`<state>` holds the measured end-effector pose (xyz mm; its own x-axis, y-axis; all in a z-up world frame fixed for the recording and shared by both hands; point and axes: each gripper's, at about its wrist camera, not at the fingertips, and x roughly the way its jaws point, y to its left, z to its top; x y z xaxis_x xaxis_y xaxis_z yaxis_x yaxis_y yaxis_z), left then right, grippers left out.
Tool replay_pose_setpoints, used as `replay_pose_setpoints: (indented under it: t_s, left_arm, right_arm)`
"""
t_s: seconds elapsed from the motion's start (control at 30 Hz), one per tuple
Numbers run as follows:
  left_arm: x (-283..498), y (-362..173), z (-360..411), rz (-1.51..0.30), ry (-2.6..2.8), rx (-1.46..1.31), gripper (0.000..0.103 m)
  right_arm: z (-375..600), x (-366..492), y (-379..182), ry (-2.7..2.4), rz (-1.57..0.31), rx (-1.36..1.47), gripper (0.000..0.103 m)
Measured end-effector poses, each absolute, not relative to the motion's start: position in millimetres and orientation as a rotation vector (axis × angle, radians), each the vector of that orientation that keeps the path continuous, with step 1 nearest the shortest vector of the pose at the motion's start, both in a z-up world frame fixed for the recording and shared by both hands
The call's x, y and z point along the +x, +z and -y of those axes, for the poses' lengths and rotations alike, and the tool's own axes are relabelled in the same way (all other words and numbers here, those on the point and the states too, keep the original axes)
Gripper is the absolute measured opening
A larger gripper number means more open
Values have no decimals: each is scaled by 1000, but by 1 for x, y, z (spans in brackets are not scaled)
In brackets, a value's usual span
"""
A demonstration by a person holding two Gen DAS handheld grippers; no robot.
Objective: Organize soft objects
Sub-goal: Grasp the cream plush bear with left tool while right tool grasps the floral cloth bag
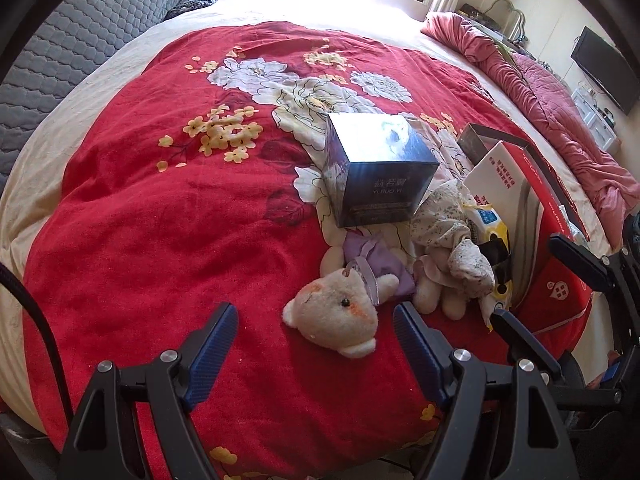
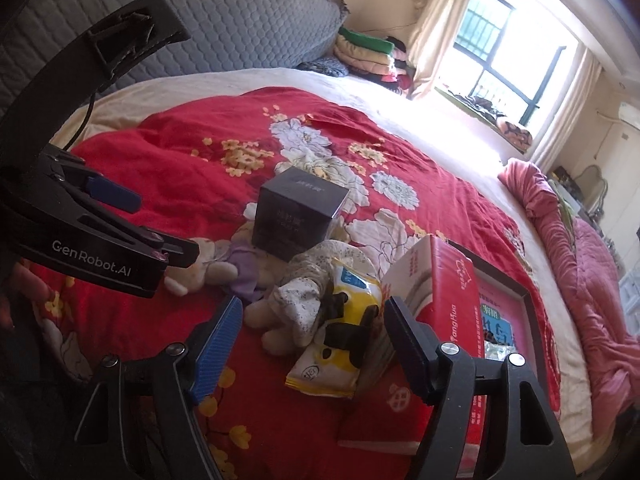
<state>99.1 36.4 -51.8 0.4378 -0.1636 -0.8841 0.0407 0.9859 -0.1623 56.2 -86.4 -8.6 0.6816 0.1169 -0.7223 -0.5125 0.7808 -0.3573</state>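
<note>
While the left wrist view looks down the bed:
Left gripper (image 1: 316,332): jaws stand apart, empty, above the cream plush bear in a lilac dress (image 1: 340,312).
Bear: lies on the red floral blanket (image 1: 160,220), its head between the fingers' line, untouched.
Dark blue square box (image 1: 380,168): just behind the bear.

Right wrist view:
Right gripper (image 2: 312,332): jaws apart, holding nothing.
Yellow-and-white soft packet (image 2: 344,320): lies between the fingertips, beside a second plush toy in speckled cloth (image 2: 296,300).
Red cardboard carton (image 2: 444,280): touching the packet's right side.

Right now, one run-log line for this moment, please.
stage: approach | left gripper: open, over teddy bear | right gripper: open, over yellow wipes pack | nothing held
</note>
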Motion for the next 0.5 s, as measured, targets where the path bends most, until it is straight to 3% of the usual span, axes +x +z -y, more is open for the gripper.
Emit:
replay_pose_setpoints:
  t_s: [0.23, 0.4, 0.5]
  left_arm:
    - [103, -62, -38, -1124, -174, -138, 79]
    - [108, -70, -36, -1136, -188, -132, 79]
    - [111, -75, -35, -1142, -197, -138, 79]
  right_arm:
    - [71, 75, -31, 401, -757, -663, 61]
    - [67, 87, -45, 382, -771, -703, 43]
    - [66, 94, -50, 366, -763, -735, 38]
